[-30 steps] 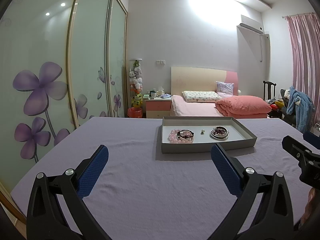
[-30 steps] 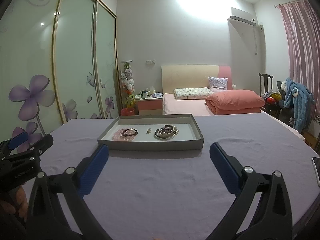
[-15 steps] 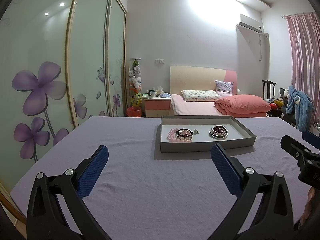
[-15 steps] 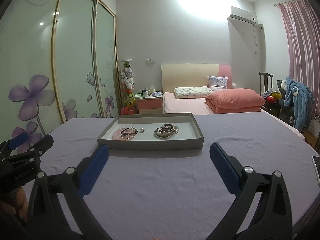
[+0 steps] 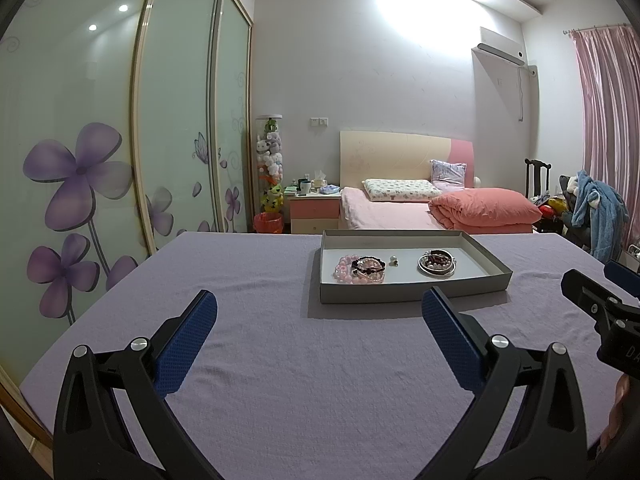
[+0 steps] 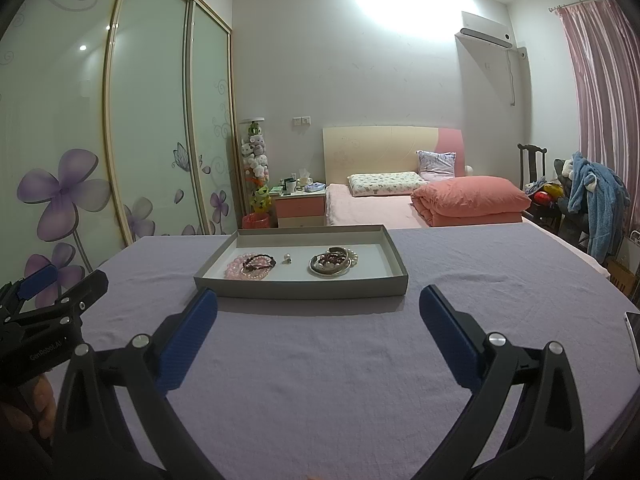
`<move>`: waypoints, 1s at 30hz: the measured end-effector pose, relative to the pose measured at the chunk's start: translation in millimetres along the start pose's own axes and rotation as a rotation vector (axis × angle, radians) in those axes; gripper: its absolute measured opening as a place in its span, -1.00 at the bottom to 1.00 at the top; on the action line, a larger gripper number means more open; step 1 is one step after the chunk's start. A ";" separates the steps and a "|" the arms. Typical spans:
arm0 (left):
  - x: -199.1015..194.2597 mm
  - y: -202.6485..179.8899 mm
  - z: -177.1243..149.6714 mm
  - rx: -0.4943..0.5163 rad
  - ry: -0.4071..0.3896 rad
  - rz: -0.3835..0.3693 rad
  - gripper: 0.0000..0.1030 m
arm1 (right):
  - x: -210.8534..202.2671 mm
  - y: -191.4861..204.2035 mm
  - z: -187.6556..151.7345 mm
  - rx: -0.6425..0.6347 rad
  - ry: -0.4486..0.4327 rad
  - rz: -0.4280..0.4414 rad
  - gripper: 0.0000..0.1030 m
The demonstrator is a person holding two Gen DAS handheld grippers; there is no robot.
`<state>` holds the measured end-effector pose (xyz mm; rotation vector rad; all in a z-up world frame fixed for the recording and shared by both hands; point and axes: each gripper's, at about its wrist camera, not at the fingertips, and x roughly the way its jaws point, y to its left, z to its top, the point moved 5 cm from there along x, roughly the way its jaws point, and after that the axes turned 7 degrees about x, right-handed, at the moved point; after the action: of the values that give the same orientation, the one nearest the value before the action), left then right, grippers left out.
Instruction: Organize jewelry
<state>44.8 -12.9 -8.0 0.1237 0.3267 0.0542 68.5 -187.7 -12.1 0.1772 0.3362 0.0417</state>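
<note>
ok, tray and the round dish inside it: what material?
Tray: looks like grey cardboard, a matte box lid with thin, straight folded walls and a white floor. Round dish: probably metal, since its silver rim glints; too small to be sure.

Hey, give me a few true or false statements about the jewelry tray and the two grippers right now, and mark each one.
1. The grey tray sits on the purple cloth. True.
2. The left gripper is clamped on a bracelet. False: its fingers are spread apart and hold nothing.
3. A pink bead bracelet lies in the tray's left part. True.
4. The tray is empty. False: it holds bracelets, a small ring and a silver bangle.
5. The right gripper is open. True.
</note>
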 end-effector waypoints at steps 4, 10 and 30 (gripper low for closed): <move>0.4 -0.5 -0.1 0.000 0.000 -0.001 0.97 | 0.0 -0.2 0.1 0.000 0.000 0.000 0.92; 0.5 -1.7 -0.5 0.000 0.001 0.000 0.97 | -0.3 0.0 0.4 0.000 0.001 0.000 0.92; 0.6 -2.6 -1.2 0.002 0.006 0.001 0.97 | -0.4 0.7 -0.6 0.001 0.004 0.001 0.92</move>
<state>45.1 -15.3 -9.6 0.1256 0.3322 0.0553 67.9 -186.9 -12.4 0.1783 0.3401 0.0426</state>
